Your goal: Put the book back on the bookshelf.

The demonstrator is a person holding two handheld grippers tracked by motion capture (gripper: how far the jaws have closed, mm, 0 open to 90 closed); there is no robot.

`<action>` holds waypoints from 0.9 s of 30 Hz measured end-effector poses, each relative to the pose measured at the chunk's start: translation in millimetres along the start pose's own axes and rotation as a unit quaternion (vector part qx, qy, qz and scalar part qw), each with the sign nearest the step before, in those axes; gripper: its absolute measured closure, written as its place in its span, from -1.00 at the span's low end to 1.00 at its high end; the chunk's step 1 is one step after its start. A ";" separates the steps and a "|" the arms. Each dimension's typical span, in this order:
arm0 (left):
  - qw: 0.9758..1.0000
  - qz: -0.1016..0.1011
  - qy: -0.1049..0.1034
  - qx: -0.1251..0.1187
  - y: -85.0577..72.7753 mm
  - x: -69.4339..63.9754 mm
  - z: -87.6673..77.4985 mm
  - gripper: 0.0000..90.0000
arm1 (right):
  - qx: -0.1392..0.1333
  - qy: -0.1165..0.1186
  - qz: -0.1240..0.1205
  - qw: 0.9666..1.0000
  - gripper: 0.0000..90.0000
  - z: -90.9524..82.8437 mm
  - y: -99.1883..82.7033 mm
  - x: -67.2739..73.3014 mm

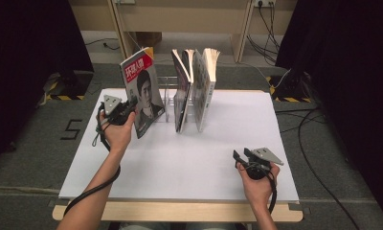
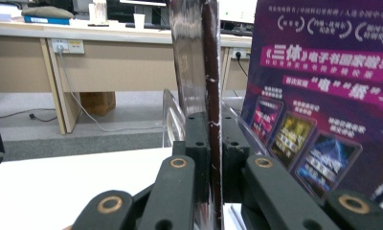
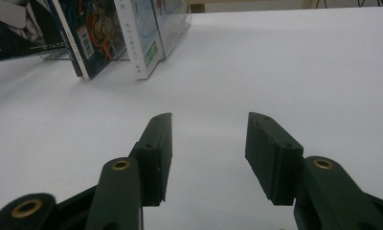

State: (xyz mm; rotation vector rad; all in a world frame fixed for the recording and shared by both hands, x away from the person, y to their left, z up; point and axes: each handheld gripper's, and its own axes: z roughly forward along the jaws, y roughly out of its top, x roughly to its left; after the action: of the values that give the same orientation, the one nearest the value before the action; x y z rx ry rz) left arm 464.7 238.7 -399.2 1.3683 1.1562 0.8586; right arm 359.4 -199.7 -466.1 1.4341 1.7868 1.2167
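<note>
A book with a portrait on its cover stands tilted at the left end of a clear rack. My left gripper is shut on its near edge. In the left gripper view the jaws clamp the book's dark edge, and the gripper faces the rack. Right beside it is a purple back cover. Several other books stand in the rack. My right gripper rests low near the front right, open with nothing between its jaws.
A white sheet covers the wooden table. The racked books stand at the far left of the right gripper view. Desks, cables and dark curtains lie beyond the table's far edge.
</note>
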 end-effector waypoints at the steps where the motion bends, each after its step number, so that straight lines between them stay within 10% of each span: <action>1: 1.000 0.000 -0.001 0.003 -2.4 0.1 -2.1 0.88 | 0.000 0.000 0.001 1.000 0.17 -0.2 0.1 0.4; 15: 1.000 -0.007 -0.006 0.018 -20.7 4.3 -14.3 0.82 | 0.003 0.002 -0.003 1.000 0.17 0.7 0.0 3.5; 27: 0.998 -0.065 -0.007 0.023 -11.6 16.1 -8.0 0.78 | 0.006 0.003 -0.001 1.000 0.17 1.5 -0.4 2.6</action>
State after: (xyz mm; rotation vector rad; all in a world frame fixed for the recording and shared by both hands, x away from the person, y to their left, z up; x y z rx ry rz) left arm 459.4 255.6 -411.3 1.3180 1.2463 0.7316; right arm 359.8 -196.8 -466.9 1.4366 1.8028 1.2127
